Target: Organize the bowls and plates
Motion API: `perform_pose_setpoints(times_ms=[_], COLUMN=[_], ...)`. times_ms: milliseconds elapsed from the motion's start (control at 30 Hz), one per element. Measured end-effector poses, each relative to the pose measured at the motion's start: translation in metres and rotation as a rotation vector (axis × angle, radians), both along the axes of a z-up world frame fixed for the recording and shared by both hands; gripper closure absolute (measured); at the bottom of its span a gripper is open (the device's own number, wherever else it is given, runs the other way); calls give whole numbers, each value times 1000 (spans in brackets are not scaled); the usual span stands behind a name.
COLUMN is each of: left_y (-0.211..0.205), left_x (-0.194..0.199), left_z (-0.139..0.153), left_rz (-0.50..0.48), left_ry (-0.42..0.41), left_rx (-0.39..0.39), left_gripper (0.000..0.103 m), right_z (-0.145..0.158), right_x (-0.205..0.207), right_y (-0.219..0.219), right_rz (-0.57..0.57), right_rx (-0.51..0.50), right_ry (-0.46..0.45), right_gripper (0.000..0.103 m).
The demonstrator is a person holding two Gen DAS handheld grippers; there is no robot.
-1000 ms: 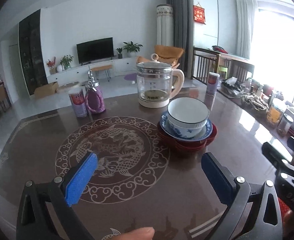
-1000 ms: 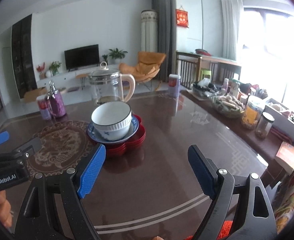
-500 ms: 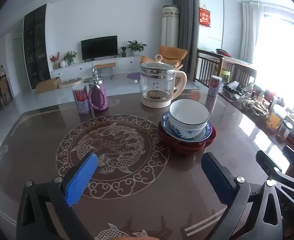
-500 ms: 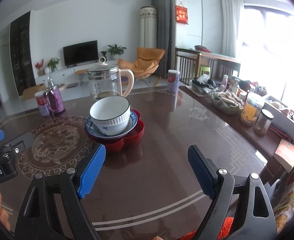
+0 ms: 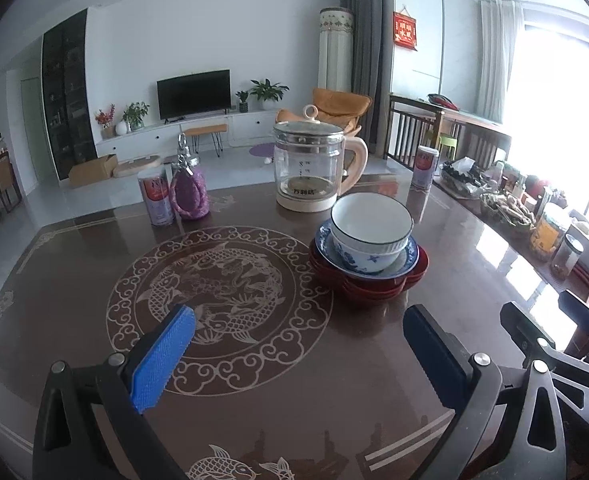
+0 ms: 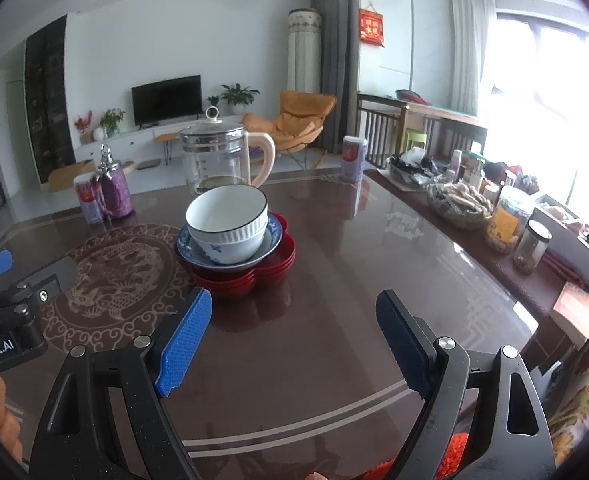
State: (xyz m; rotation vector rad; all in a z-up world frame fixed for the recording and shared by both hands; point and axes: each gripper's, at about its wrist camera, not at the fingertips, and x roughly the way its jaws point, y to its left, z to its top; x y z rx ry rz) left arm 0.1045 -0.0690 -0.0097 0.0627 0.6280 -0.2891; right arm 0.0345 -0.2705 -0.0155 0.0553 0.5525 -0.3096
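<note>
Here the white bowl sits nested in a blue-and-white dish atop stacked red plates, right of the fish medallion on the brown table. Both the left gripper and right gripper hover near, blue pads spread, holding nothing. A glass kettle stands just behind, possibly touching the stack.

Landmark: bowl stack on bench.
Near side of stack: bare bench, open approach for both grippers.
Left of stack: flat dragon inlay, open passage.
Just behind stack: kettle blocks far side.
Far left of stack: can, purple bottle.
Right of stack: wide bare strip, then jars and basket along edge.
</note>
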Motion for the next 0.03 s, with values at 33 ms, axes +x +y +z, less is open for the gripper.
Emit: perform_pose_setpoints(times_ms=[33], left_y=[-1], left_x=[-1], left_z=[1], left_rz=[-1], left_ry=[1], left_rx=[2], left_gripper=[0], right_z=[-1], right_x=[0], right_y=[0], right_rz=[2], right_rx=[2], right_ry=[0], right_gripper=[16])
